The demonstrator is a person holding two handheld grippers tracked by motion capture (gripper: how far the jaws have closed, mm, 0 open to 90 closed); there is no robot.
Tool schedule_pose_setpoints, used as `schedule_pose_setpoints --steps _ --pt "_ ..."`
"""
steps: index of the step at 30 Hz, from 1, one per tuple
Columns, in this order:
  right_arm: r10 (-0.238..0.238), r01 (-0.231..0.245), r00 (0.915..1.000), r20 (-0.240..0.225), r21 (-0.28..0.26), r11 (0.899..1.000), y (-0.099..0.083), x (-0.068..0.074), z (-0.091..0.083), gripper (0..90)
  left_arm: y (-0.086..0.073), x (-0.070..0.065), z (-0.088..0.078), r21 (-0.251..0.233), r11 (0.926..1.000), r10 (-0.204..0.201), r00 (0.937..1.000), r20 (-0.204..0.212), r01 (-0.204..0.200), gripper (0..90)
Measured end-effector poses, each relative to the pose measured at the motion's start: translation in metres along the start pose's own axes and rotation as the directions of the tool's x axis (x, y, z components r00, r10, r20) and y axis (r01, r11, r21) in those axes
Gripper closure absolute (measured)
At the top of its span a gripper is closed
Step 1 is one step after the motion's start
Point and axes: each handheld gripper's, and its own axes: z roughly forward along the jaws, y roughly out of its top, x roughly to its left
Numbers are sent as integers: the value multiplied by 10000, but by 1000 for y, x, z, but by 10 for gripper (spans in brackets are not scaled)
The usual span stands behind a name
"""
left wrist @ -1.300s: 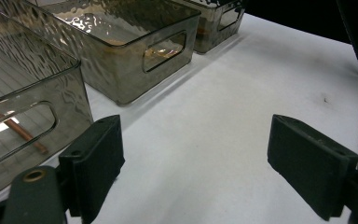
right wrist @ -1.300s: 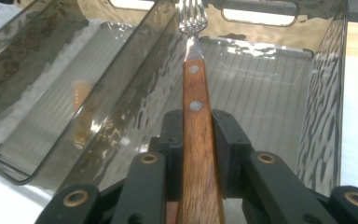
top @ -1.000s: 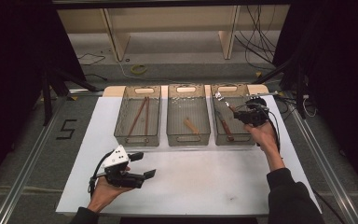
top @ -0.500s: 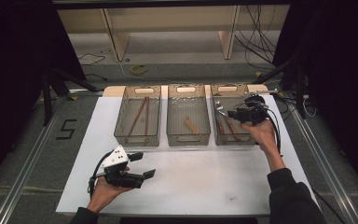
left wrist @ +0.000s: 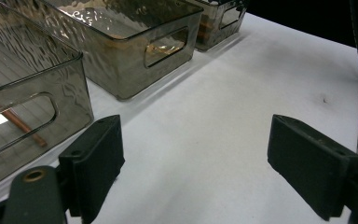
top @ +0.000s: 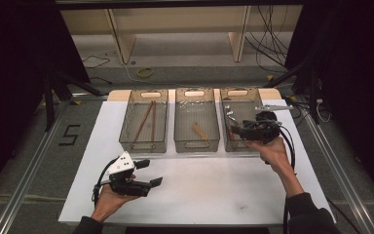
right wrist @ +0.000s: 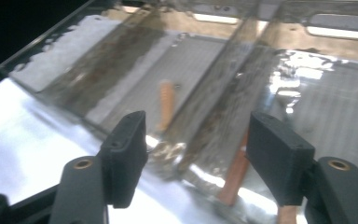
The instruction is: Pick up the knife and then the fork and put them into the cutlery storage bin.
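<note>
Three clear bins stand in a row at the back of the white table (top: 214, 185). My right gripper (top: 234, 131) hovers over the front of the right bin (top: 237, 92), pointing left. Its jaws have just been opening and nothing is between them. Past them, in the right gripper view, my right gripper (right wrist: 200, 149) looks onto a brown handle (right wrist: 235, 172) lying in that bin. Metal cutlery (top: 230, 114) lies further back. My left gripper (top: 151, 172) rests low at the near left, open and empty, as the left gripper view shows for the left gripper (left wrist: 196, 158).
The left bin (top: 143, 145) holds two long brown sticks (top: 146, 119). The middle bin (top: 197, 145) holds one short wooden piece (top: 199, 131). Cables trail from both grippers. Shelving and loose cables stand on the floor behind the table.
My right gripper has drawn back toward the near end of the right bin and its jaws have spread wider. The left gripper has stayed where it was.
</note>
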Motion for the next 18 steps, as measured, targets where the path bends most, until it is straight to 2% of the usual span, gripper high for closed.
schedule_pose_setpoints --steps 7,18 --pt "-59 19 9971 -753 -524 9986 -17 21 -9 347 0 0 -1 7 9999 -108 9999 3 108 177" --pt "-235 160 9893 -1442 -525 9985 -42 40 -17 306 -1 0 -1 -50 9998 -199 9998 22 199 179"
